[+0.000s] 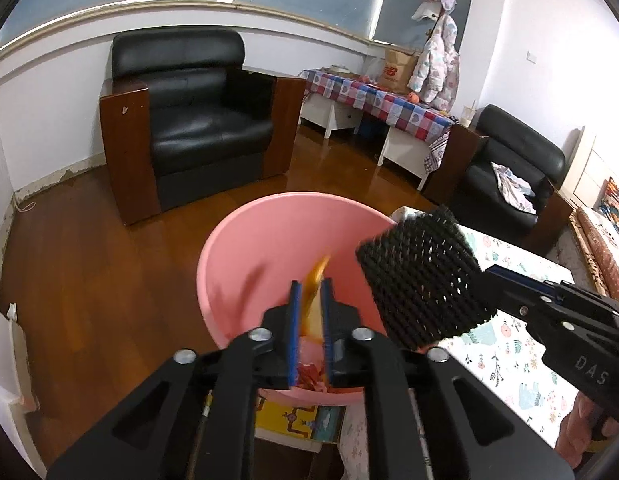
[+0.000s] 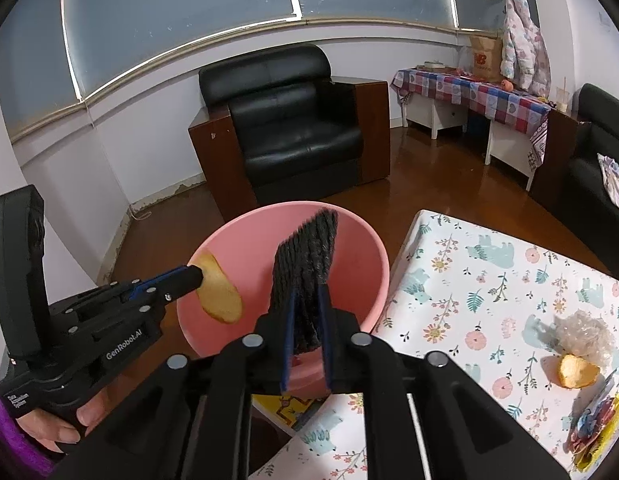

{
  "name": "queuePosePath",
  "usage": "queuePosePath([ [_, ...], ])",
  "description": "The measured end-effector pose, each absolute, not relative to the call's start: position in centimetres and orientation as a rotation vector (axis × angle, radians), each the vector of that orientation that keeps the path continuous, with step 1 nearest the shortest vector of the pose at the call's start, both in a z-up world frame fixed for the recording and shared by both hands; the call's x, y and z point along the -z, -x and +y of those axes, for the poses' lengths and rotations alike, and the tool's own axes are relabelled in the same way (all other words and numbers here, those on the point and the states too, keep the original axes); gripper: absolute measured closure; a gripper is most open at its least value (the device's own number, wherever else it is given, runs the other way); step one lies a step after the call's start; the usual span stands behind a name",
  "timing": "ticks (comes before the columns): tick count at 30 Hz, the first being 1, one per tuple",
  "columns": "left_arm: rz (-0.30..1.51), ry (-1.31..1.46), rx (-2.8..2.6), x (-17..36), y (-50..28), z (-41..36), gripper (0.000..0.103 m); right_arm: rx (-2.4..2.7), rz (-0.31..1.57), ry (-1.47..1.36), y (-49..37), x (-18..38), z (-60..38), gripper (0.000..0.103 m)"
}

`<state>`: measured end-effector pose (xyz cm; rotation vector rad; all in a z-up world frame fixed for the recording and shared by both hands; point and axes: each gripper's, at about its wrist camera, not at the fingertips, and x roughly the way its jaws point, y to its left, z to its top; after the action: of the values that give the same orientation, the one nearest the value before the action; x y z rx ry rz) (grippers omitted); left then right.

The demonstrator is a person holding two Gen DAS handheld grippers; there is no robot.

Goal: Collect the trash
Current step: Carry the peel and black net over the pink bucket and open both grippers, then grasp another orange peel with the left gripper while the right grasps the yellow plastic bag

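Note:
A pink basin (image 1: 277, 232) (image 2: 249, 240) stands beside the table, below both grippers. My left gripper (image 1: 311, 284) (image 2: 197, 276) hangs over it with a piece of orange peel (image 1: 314, 304) (image 2: 219, 294) between its blue pads. The pads stand slightly apart, and the peel's top is blurred in the left wrist view. My right gripper (image 2: 308, 289) (image 1: 489, 276) is over the basin's right side. It is shut on a black foam net (image 2: 305, 256) (image 1: 421, 276) that sticks up past the fingertips. Reddish scraps (image 1: 309, 374) lie on the basin's bottom.
The table with the floral cloth (image 2: 489, 280) holds another orange peel (image 2: 577, 370), crumpled clear plastic (image 2: 585, 334) and colourful wrappers (image 2: 597, 424) at its right end. A black armchair (image 1: 197, 120) stands on the wooden floor behind the basin. A hand in a purple sleeve (image 2: 49, 432) holds the left gripper.

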<state>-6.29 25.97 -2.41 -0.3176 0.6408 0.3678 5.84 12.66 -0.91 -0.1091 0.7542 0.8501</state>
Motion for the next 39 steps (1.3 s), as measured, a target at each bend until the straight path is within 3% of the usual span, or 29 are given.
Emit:
queuePosePath([
  [1, 0.638, 0.317, -0.37, 2.3, 6.2, 26.0, 0.077, -0.851, 0.756, 0.105, -5.9, 1.0, 12.6, 0.085],
  [4, 0.623, 0.316, -0.37, 2.1, 6.4, 26.0, 0.07, -0.857, 0.759, 0.094, -5.9, 1.1, 12.4, 0.078],
  [14, 0.622, 0.31, -0.338, 1.8, 6.4, 24.8, 0.069, -0.844, 0.752, 0.071, -5.4, 1.1, 10.8, 0.072],
  [39, 0.669, 0.206, -0.166, 2.5, 3.2, 17.2, 0.069, -0.623, 0.799, -0.077, -5.3, 3.0, -1.9, 0.072],
])
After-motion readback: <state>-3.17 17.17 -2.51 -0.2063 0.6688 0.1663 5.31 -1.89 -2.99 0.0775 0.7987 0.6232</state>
